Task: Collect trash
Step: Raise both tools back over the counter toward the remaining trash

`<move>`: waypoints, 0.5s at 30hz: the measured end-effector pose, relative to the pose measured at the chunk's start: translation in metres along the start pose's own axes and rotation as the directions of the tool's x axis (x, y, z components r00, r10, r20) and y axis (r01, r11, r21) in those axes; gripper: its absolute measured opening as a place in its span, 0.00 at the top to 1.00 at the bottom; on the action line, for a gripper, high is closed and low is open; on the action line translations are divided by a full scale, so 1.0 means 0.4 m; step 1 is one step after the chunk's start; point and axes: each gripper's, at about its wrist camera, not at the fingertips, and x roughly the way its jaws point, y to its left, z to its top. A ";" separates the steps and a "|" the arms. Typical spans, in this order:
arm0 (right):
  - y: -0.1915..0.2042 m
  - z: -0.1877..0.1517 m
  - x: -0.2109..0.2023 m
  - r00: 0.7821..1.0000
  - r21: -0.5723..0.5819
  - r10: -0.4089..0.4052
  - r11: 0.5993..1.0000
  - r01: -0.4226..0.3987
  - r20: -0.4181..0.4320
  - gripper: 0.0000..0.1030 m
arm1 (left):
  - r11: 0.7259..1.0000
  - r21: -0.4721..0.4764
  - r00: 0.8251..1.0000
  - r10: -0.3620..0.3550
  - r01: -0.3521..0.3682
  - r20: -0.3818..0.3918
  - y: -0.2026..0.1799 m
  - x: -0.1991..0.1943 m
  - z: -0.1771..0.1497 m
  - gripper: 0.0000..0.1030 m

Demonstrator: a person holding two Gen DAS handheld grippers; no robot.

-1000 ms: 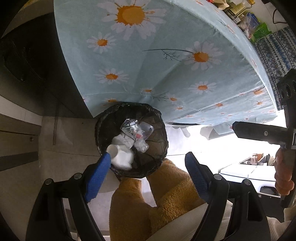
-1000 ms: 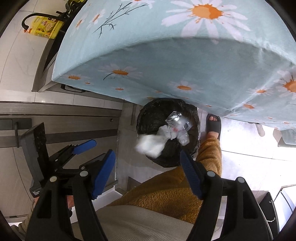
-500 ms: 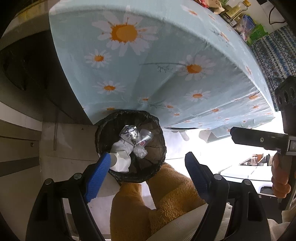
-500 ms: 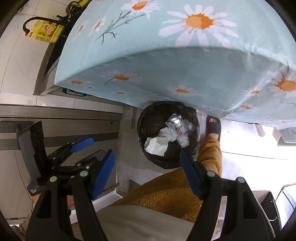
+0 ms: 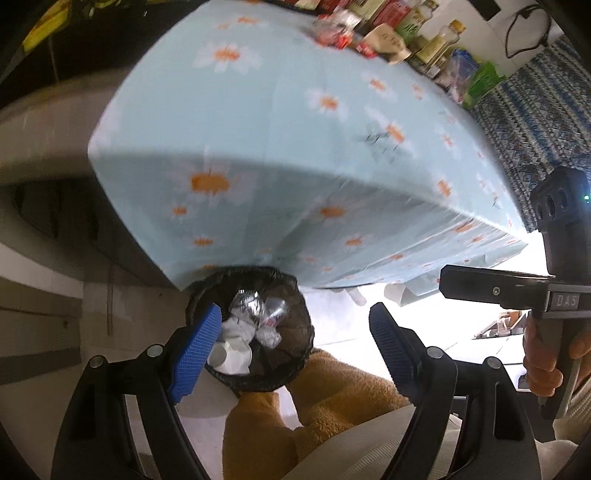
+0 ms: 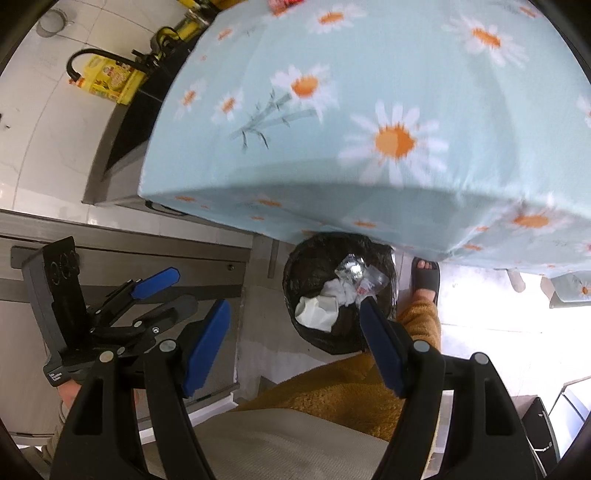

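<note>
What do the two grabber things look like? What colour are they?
Both grabbers match. The left gripper and the right gripper each have black plastic arms with silver bolts and bright blue ribbed pads on the jaws. In the left view, the right one's dark grey body shows small white letters, a green light and a bare hand gripping it.

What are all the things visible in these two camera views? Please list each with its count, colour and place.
Round trash bin with black plastic liner: one, black, on the floor at the table's edge.
Crumpled white paper: several pieces, white, inside the bin.
Clear crinkled plastic wrappers: a few, transparent, in the bin on the paper.
Daisy-print tablecloth: one, light blue, covering the table.
Bottles and packages: many, mixed colours, at the table's far edge; blurred.
Yellow package: one, on the counter.
Sandalled foot: one, beside the bin.
Left gripper: blue pads, open, empty.
Right gripper: blue pads, open, empty.
</note>
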 end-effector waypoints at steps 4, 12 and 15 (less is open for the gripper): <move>0.009 0.024 -0.049 0.999 -0.014 0.023 1.000 -0.023 0.045 0.30 | 0.999 0.033 0.999 -0.006 0.005 0.043 -0.028 -0.047 0.042 0.22; 0.021 0.103 -0.146 0.989 -0.057 0.024 0.998 -0.015 0.144 0.30 | 0.995 0.104 0.992 -0.009 -0.004 0.124 -0.089 -0.109 0.155 0.22; 0.015 0.134 -0.170 0.985 -0.066 0.009 0.998 0.002 0.171 0.30 | 0.993 0.119 0.989 -0.012 -0.006 0.145 -0.105 -0.114 0.201 0.22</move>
